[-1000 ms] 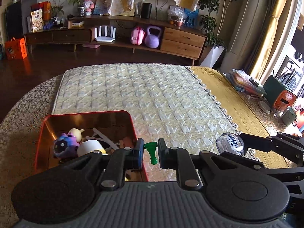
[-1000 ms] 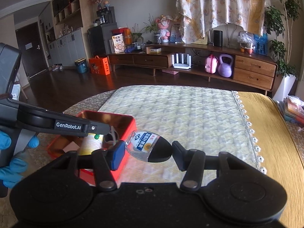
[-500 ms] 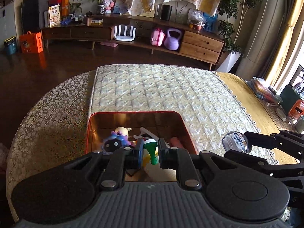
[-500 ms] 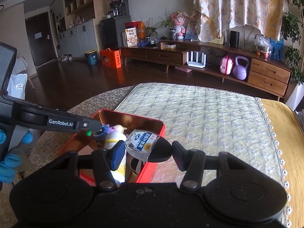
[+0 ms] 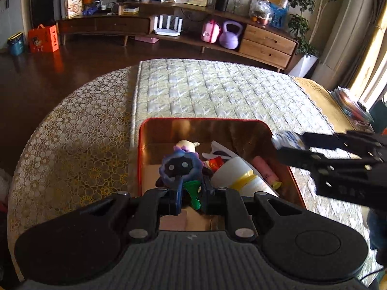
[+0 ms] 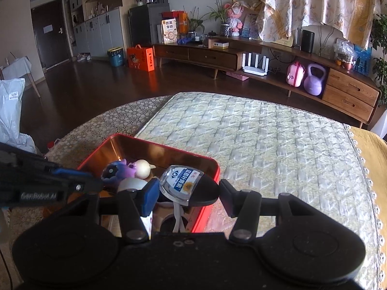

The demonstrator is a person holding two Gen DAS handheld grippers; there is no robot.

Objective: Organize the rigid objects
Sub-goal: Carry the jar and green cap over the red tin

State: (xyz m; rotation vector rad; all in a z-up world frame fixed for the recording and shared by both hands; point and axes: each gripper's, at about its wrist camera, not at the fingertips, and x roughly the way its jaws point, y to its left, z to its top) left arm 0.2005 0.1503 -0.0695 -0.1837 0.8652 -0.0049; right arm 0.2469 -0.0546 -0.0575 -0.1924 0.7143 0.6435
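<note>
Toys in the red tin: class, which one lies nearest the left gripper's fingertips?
The purple toy with a dark face, just beyond the left gripper; the cream toy lies farther back in the red tin.

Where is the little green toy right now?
In the left wrist view, the green toy is pinched in the left tongs, held over the near end of the red tin box, just in front of the purple monster figure.

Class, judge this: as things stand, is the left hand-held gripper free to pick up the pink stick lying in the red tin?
Probably not yet: the left hand-held gripper is shut on a green piece. The pink stick lies uncovered in the red tin, beside the white cup.
</note>
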